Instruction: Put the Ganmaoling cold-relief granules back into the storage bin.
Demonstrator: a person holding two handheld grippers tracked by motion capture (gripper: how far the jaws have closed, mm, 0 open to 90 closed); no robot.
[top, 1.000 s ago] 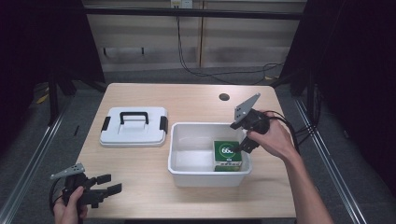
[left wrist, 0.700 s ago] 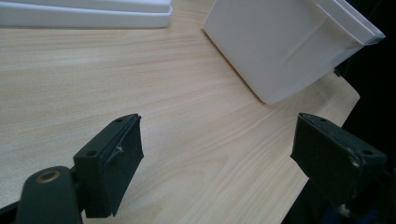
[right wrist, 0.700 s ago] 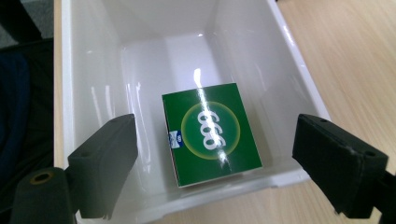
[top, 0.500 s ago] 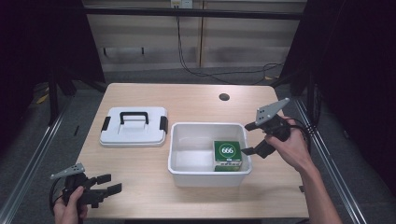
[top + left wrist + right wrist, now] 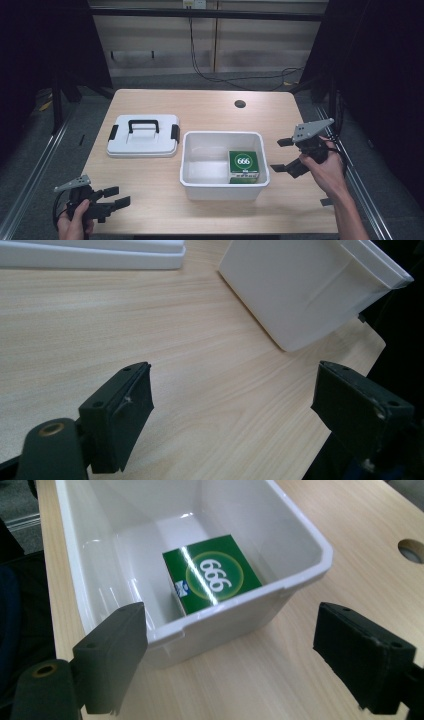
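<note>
A green box marked 666 (image 5: 243, 166) (image 5: 212, 580) lies in the right end of a white plastic bin (image 5: 223, 186) (image 5: 300, 525) at the table's middle. My right gripper (image 5: 282, 155) (image 5: 230, 667) hovers open just right of the bin, jaws pointing at it, with nothing between them. Down at the table's front left corner my left gripper (image 5: 116, 196) (image 5: 232, 415) rests low and open over bare wood, and the bin's outer wall (image 5: 300, 290) stands ahead of it.
A white lid with a black handle (image 5: 143, 135) (image 5: 95, 252) lies flat to the left of the bin. A round cable hole (image 5: 240, 104) (image 5: 412, 550) sits in the tabletop at the back right. Dark floor and rails surround the table.
The right gripper has let go of the green box, now lying in the bin, and has pulled back out to the right of it. My left gripper stayed put.
</note>
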